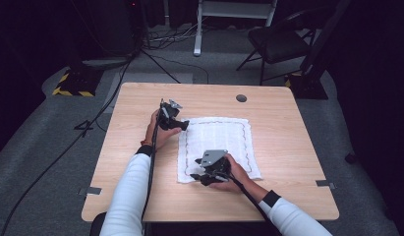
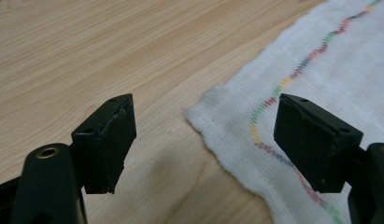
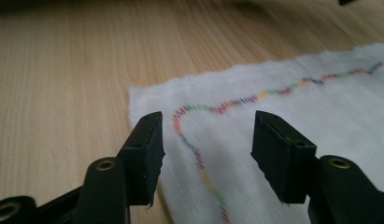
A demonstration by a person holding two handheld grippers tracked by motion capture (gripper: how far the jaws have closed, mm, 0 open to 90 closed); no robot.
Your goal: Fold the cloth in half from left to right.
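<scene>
Left gripper (image 2: pixel 203 140) jaws apart, straddling white cloth (image 2: pixel 339 74) corner (zigzag stitched border), wooden table (image 2: pixel 110 46).

Dim room, grey carpet (image 1: pixel 37 147), black folding chair (image 1: pixel 280 44) behind wooden table (image 1: pixel 288 128)

High view: overhead from 6 o'clock, far. Both gripper views: low, close; all share cloth (image 1: pixel 216 147) corners on counter (image 1: pixel 283 123).

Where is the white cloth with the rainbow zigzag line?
In the high view the white cloth lies flat in the middle of the wooden table, with the left tongs at its far left corner and the right tongs at its near left corner.
</scene>
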